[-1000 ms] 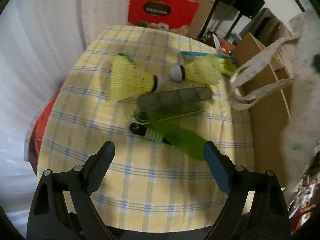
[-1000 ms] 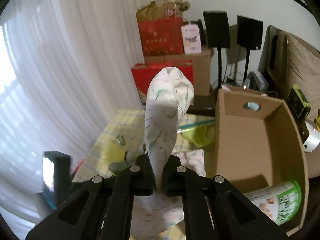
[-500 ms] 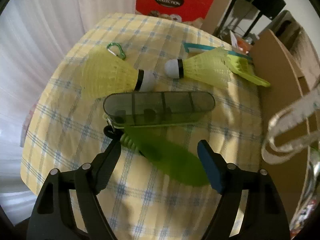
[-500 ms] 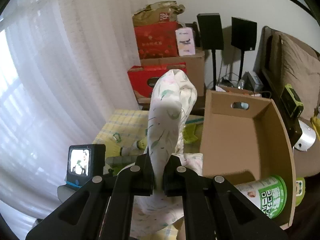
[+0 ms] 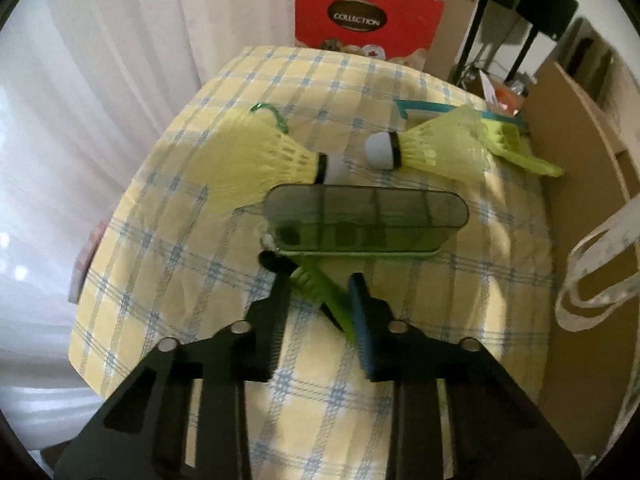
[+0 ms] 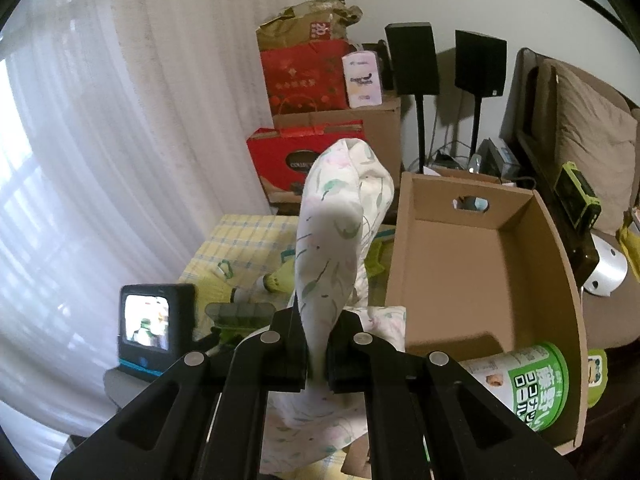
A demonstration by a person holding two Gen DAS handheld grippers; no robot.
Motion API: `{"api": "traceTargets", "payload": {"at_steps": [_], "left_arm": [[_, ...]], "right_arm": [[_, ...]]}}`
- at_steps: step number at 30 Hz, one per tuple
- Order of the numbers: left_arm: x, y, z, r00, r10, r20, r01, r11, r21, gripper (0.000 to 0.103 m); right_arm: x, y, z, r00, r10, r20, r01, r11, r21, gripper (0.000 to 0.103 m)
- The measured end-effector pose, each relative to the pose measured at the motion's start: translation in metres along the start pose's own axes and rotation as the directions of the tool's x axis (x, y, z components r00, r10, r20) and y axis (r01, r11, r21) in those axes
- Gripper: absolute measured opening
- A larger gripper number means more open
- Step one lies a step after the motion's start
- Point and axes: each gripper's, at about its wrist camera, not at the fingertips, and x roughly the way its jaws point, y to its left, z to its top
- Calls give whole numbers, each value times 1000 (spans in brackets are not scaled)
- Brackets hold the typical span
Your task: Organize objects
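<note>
Left wrist view: the left gripper (image 5: 318, 300), its fingers just closing, straddles the green paddle-shaped tool (image 5: 320, 285) lying on the table (image 5: 160, 264) under the smoky plastic case (image 5: 366, 220); whether the pads press cannot be told, and it looks light, thin and slick, best pinched across its ribbed neck. Right wrist view: the right gripper (image 6: 316, 354), fingers clamped, holds up the soft floral cloth bag (image 6: 340, 236), limp and light, beside the cardboard box (image 6: 476, 264).

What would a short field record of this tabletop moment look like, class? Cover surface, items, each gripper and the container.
surface: checked yellow tablecloth
items: two yellow shuttlecocks, smoky pill case, green carabiner
left gripper: jaws just closing around a green tool
right gripper: shut on floral cloth bag
container: open cardboard box, green-labelled can inside
</note>
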Motion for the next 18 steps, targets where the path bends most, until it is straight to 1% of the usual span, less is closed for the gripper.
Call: {"api": "traceTargets", "payload": {"at_steps": [2,5,8,10,12,17,18], "left_arm": [[-4,11,1,999,-35,-5,35,999,-22,14],[-12,20,-1,998,-70,-7,69,997,-27,10],[-19,27,-3,994,-105,-15,105,994,-19,8],[-21,29,-5,993,-119,-26,119,993,-13,8],[-22,34,-7,988,-149,-34,148,989,-21,8],[-24,28,-8,986,-161,-34,163,985,60,7],[-25,28,-9,986,-166,-35,168,984,61,6]], "right_arm": [[-1,0,-2,1000,2,-2,-2,1000,3,5],[-1,0,-3,1000,2,-4,-2,1000,1,5],[-3,1,-2,1000,5,-4,-5,1000,-1,5],[-3,2,-2,1000,7,-5,-7,1000,-4,5],[-3,3,-2,1000,8,-4,-8,1000,-7,5],[-3,6,-6,1000,14,-10,-14,1000,-14,5],[-3,6,-6,1000,14,-13,-15,1000,-16,5]]}}
